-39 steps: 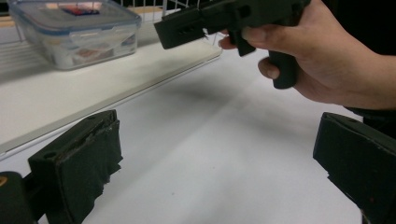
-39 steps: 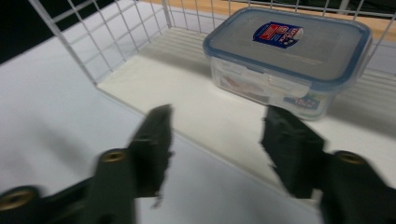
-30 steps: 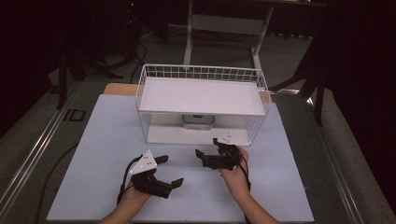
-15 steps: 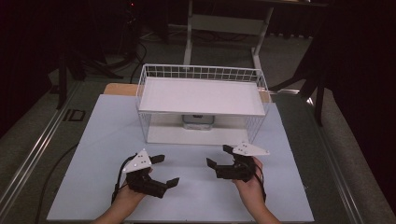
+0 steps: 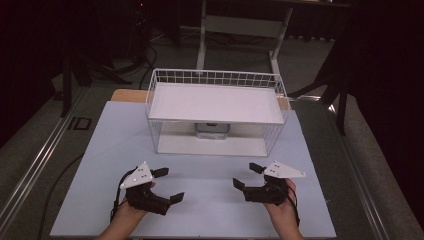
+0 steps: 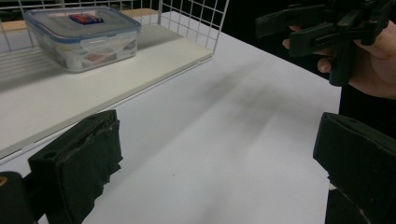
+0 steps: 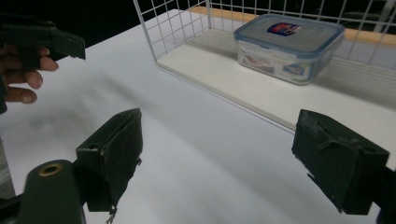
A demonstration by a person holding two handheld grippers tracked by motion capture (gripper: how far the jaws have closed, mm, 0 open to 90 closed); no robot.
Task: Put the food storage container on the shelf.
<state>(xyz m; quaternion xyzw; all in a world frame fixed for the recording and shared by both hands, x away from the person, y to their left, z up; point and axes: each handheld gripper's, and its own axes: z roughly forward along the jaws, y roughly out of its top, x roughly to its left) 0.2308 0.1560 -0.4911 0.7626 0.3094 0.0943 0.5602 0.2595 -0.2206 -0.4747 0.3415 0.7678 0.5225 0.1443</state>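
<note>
A white table [image 5: 200, 210] stands in a dim room, its pale top bare at the near side, with grey floor on both flanks and dark furniture legs and cables in the shadows behind. Beyond its far edge, a white metal frame [image 5: 240, 25] rises out of the gloom.

At the back of the table sits a white wire rack [image 5: 216, 80] with two levels — a flat white shelf [image 5: 215, 102] on top and a white base board below. The wire wall runs around the sides and back; the side facing the person is open at the lower level.

On the base board, under the shelf and roughly midway along it, rests a clear lidded food box [image 5: 212, 130] with a blue-rimmed lid and a small red-and-blue label. Something inside can be made out through its wall, though not what.

At the near side, a person's two hands hold the tools well apart from each other and well short of the rack. The left gripper [image 5: 167, 185] has its jaws spread wide, nothing between them; the right gripper [image 5: 246, 176] likewise stands wide and empty — each points inward toward the other. Neither touches the box.
</note>
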